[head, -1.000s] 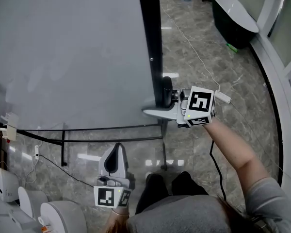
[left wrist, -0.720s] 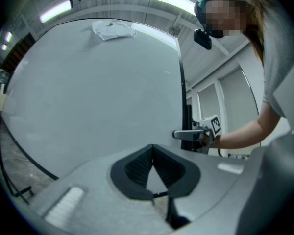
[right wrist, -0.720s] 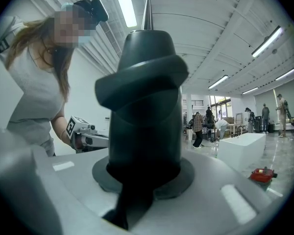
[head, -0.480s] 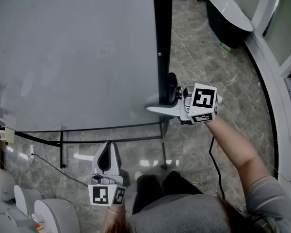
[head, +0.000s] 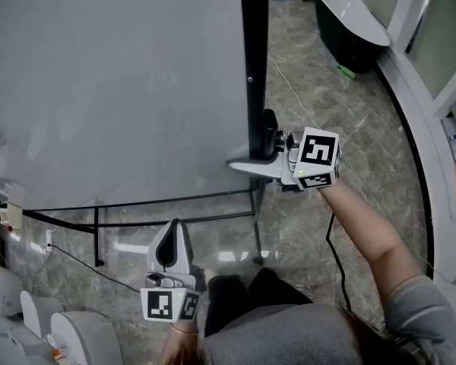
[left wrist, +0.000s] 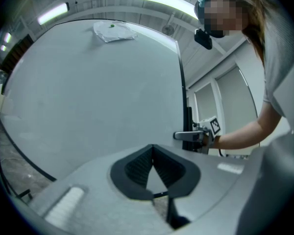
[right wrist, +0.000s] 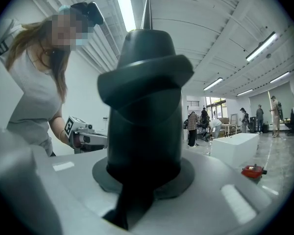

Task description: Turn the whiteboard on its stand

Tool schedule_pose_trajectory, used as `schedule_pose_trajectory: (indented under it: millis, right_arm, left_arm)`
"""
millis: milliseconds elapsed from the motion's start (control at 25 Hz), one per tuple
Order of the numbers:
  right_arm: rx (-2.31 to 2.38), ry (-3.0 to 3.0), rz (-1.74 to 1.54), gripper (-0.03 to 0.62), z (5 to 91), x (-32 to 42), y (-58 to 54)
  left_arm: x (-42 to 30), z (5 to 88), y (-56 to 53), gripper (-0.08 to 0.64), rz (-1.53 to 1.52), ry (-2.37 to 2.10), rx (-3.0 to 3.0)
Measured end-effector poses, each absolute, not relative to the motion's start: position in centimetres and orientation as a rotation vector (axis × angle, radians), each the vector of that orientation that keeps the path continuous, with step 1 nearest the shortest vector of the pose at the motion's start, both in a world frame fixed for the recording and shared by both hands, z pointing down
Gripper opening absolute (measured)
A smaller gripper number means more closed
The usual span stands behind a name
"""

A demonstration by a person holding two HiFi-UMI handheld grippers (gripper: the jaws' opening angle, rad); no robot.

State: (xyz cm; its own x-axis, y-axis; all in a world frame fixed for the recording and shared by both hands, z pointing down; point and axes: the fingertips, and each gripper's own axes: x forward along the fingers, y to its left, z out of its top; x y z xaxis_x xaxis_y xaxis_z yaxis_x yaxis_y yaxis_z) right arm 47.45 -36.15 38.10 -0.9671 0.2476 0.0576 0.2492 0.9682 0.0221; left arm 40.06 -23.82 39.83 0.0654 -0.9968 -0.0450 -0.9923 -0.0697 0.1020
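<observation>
The big grey whiteboard (head: 114, 82) fills the upper left of the head view, its black side frame (head: 253, 52) running down to my right gripper (head: 252, 160). That gripper is shut on the frame beside a black knob (head: 267, 131). In the right gripper view the black part (right wrist: 144, 106) fills the gap between the jaws. My left gripper (head: 173, 238) hangs low near the person's legs, shut and empty, with its pads (left wrist: 153, 155) meeting at the tip. From there the whiteboard (left wrist: 88, 92) and the right gripper (left wrist: 182, 135) show ahead.
The stand's thin black bars (head: 137, 202) run under the board. A cable (head: 304, 90) trails over the marble floor towards a black bathtub (head: 353, 21). White fixtures (head: 76, 337) crowd the lower left corner. People (right wrist: 192, 126) stand far off near a white tub (right wrist: 235, 148).
The board's black frame and my right gripper, still clamped on it, have shifted slightly rightward in the head view. My left gripper has stayed low.
</observation>
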Motion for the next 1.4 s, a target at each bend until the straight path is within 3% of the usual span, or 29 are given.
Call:
schedule_pose_trajectory:
  millis: [160,280,480,680,840,960,1400]
  right_arm:
    - [-0.290,-3.088,-0.095,0.109,38.0,47.2,-36.6]
    - [-0.107,-3.132,-0.085,0.174,38.1,47.9,-37.3]
    - [0.345,-3.189,-0.015,0.219,37.9,51.5,-38.4]
    - [0.662,-3.163,0.018,0.180,38.8,54.5,-37.1]
    - [1.011,-3.211,0.074,0.100,36.9,56.0,-34.3]
    - [1.027,-3.188,0.040,-0.006,36.8,53.9,-31.6]
    - [0.963,-3.172,0.057,-0.006,37.9,47.5,-27.5]
  left_arm:
    - [40.9,39.8,-24.1,-0.005,-0.157,-2.080,2.296]
    - [41.3,39.8,-24.2,-0.005,-0.156,-2.048,2.326]
    - [41.3,39.2,-24.6,-0.004,-0.193,-2.000,2.375]
    - [41.2,38.9,-24.8,-0.005,-0.201,-1.913,2.447]
    - [40.7,38.8,-25.0,-0.005,-0.214,-1.867,2.487]
    - [40.4,38.8,-25.1,-0.005,-0.249,-1.814,2.499]
    - [39.7,39.2,-24.4,-0.005,-0.258,-1.677,2.574]
